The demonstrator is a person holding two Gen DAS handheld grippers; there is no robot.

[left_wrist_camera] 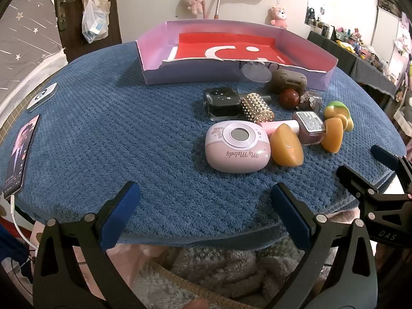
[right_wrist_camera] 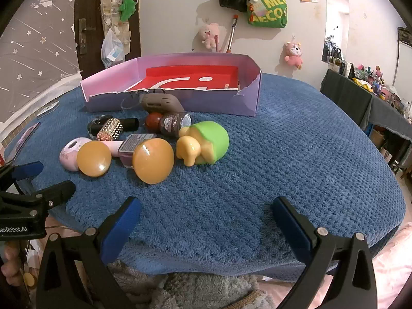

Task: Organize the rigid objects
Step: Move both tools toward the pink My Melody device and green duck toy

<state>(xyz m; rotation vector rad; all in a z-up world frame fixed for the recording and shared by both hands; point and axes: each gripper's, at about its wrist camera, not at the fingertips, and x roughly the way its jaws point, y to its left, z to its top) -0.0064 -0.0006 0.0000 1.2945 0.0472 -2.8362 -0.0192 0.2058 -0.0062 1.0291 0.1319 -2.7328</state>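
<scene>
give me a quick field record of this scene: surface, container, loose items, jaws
surface: blue textured fabric mat
container: shallow lilac cardboard box with red liner, nothing inside it but the liner, at the far side of the mat
loose items: clustered in front of the box, including pink oval My Melody case, two orange glossy rounded pieces, green and yellow plastic toy, gold studded cylinder
left gripper: jaws open, holding nothing
right gripper: jaws open, holding nothing

On the blue mat [left_wrist_camera: 116, 134]: 1 purple box [left_wrist_camera: 195, 73], 2 orange domes [left_wrist_camera: 287, 149] [left_wrist_camera: 332, 135], 1 pink case [left_wrist_camera: 237, 149], 1 green-yellow toy [right_wrist_camera: 206, 144], 1 red ball [left_wrist_camera: 289, 98], 1 studded gold cap [left_wrist_camera: 257, 108], 1 taupe case [left_wrist_camera: 289, 78], approx. 3 polish bottles, 2 phones at the left edge.
</scene>
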